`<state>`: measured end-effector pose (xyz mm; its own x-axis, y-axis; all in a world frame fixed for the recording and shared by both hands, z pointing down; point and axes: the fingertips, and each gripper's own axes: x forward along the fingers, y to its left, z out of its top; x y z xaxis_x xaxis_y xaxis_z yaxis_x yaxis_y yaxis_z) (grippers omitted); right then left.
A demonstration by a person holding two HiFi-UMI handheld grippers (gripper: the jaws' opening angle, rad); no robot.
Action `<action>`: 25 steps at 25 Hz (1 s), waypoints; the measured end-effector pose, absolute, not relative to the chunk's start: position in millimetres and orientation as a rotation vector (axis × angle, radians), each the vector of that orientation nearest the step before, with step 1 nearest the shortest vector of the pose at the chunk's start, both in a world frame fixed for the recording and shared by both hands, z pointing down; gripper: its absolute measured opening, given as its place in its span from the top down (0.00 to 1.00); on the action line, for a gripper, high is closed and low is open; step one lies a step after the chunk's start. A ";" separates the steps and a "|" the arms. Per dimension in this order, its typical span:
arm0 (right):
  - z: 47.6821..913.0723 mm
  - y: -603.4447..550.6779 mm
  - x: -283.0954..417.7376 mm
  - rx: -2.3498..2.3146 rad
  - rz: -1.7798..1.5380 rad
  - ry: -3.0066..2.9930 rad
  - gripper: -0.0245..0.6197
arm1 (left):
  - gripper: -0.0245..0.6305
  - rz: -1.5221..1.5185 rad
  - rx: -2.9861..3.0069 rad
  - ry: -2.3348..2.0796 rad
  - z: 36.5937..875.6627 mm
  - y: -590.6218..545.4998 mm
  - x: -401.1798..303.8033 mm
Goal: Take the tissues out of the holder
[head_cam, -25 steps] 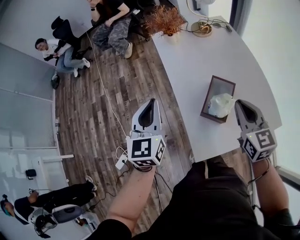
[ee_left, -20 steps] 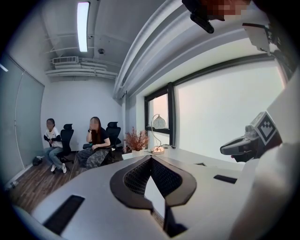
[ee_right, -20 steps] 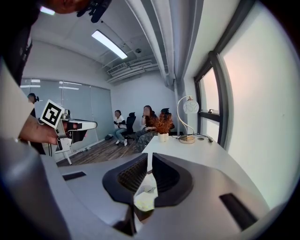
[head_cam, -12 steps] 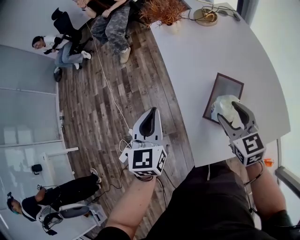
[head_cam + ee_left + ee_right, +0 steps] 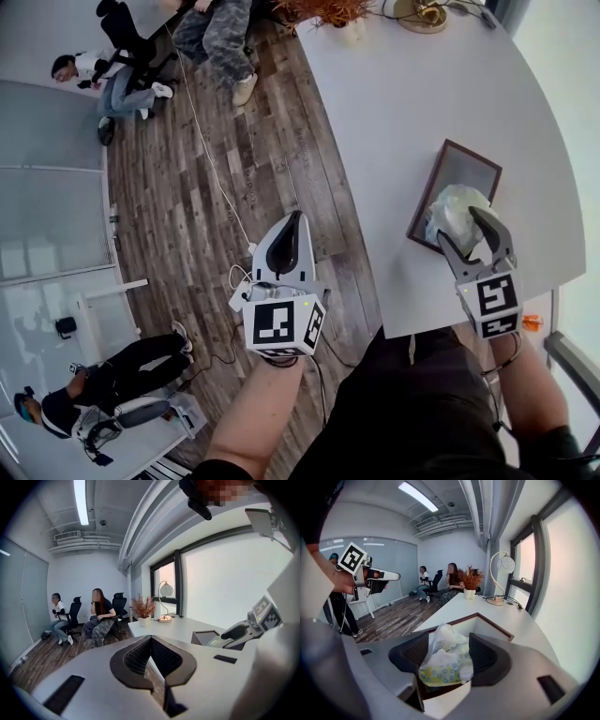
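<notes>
holder point(image 5: 473, 161): tissues point(image 5: 457, 208) sticking up | my right tool point(image 5: 461, 226): jaws just opening, wide around tissues | my left tool point(image 5: 293, 221): closed, empty

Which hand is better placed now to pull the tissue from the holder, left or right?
Right: the right tongs, which have just been opening, stand around the tissue sticking up from the holder. The left tongs are shut, over the floor.
</notes>
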<state>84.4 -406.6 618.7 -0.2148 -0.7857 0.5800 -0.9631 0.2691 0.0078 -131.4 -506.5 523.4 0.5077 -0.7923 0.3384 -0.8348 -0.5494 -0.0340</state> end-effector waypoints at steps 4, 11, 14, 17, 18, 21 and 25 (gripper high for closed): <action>621.0 -405.8 90.0 1.558 0.500 -2.028 0.61 | 0.96 0.472 2.588 -1.426 528.2 -505.7 -138.7; 616.0 -410.4 97.5 1.592 0.485 -2.051 0.94 | 0.96 0.438 2.588 -1.455 520.7 -512.2 -138.9; 607.9 -409.3 97.3 1.578 0.483 -2.072 0.95 | 0.96 0.420 2.591 -1.467 513.2 -511.4 -137.0; 599.9 -404.8 101.4 1.577 0.472 -2.071 0.95 | 0.96 0.395 2.596 -1.467 505.6 -509.3 -132.6; 597.2 -404.0 102.3 1.580 0.470 -2.070 0.95 | 0.96 0.389 2.598 -1.468 502.9 -509.2 -132.4; 591.4 -404.1 104.6 1.582 0.465 -2.072 0.95 | 0.96 0.375 2.601 -1.476 496.1 -511.5 -130.6; 586.0 -405.4 110.0 1.580 0.454 -2.080 0.95 | 0.96 0.365 2.613 -1.488 488.4 -513.9 -124.4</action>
